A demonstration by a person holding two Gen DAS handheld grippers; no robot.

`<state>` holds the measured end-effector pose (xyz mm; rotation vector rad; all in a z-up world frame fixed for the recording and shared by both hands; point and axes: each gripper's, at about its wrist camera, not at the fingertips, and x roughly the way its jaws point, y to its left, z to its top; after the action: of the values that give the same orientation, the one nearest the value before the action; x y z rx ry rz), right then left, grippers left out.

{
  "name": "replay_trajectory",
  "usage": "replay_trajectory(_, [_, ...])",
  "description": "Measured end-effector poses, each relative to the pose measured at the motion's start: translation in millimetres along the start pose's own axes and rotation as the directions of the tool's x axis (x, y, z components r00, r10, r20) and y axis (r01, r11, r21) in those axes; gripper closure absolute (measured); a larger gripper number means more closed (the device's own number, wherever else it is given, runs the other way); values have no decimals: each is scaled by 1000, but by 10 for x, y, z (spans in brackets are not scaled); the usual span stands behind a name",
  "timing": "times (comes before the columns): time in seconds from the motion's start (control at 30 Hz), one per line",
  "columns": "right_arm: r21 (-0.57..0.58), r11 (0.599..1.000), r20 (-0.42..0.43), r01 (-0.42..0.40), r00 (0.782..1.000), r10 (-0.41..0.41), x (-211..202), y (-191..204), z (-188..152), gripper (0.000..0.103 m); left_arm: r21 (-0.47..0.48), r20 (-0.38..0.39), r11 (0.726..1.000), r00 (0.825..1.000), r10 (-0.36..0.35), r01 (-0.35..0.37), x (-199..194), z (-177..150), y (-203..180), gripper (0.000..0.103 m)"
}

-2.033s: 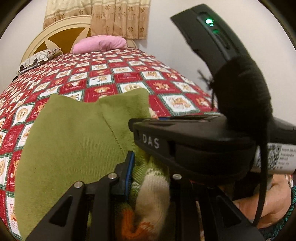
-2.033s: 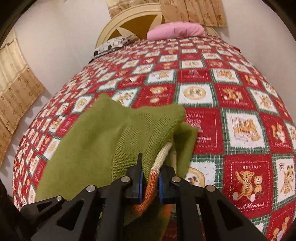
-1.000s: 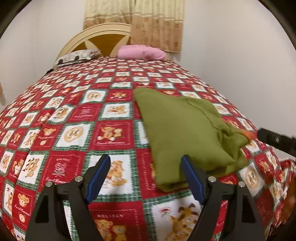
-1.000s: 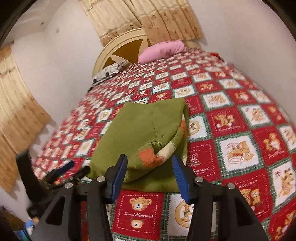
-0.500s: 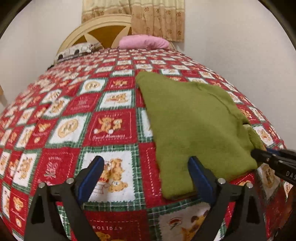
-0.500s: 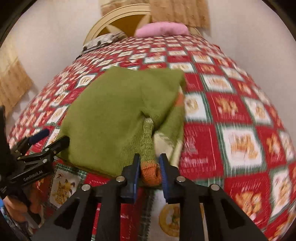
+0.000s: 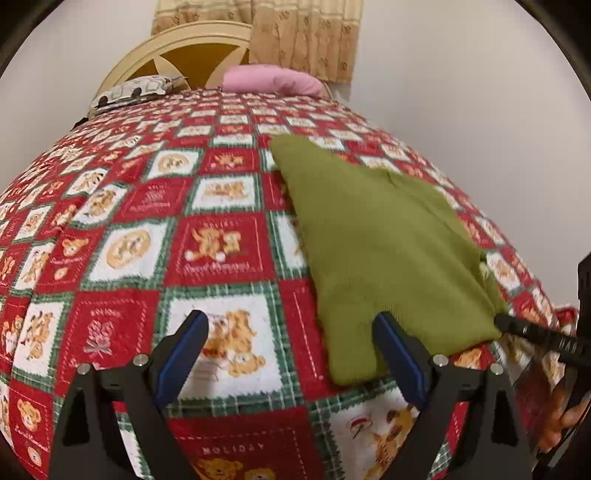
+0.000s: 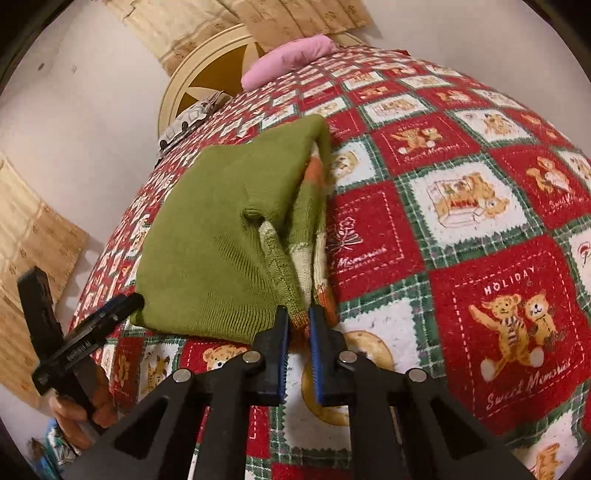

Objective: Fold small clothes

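Note:
A small green knit sweater (image 7: 376, 236) lies folded on the red patchwork bedspread (image 7: 155, 229). In the right wrist view the sweater (image 8: 221, 229) shows cream and orange bands along its right edge. My right gripper (image 8: 295, 325) is shut on the sweater's near corner at the orange cuff. My left gripper (image 7: 291, 347) is open and empty; its right finger lies over the sweater's near left corner. The left gripper also shows in the right wrist view (image 8: 110, 310), beside the sweater's left corner. The right gripper's tip (image 7: 532, 332) shows at the sweater's right corner.
A pink pillow (image 7: 273, 79) and a patterned pillow (image 7: 136, 88) lie at the round headboard (image 7: 199, 44). Curtains (image 7: 295, 33) hang behind. A wall runs close along the bed's right side. A hand (image 8: 81, 402) holds the left gripper.
Two seconds ago both grippers were shut on the sweater. The left one let go, pulled back and stays open. The right one let go, then shut on the near orange cuff.

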<state>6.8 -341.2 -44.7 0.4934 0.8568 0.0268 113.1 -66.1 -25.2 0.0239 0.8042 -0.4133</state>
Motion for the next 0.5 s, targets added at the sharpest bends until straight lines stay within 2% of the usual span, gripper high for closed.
replay_trajectory(0.1, [-79,995,-1,59,998,-60,-68,189,38,92,-29,35,1000,999,2,-1,-49,141,61,10])
replay_trajectory(0.13, [-88,993,14,73,997,-73,-109,224,67,88,-38,43,999,999,3,-2,-47,180,92,10])
replay_trajectory(0.23, [-110,986,114,125,987,-112,-304,337,178,86,-75,61,997,998,27,-23,39,341,113,10])
replay_trajectory(0.3, [-141,982,167,126,981,-101,-355,487,286,86,-85,61,995,997,49,-43,137,418,79,10])
replay_trajectory(0.4, [-188,973,166,131,981,-100,-188,677,437,86,-78,39,995,997,70,-67,323,483,-44,13])
replay_trajectory(0.5, [-254,951,145,173,980,-140,161,800,539,86,-68,47,991,992,115,-111,382,450,-119,11])
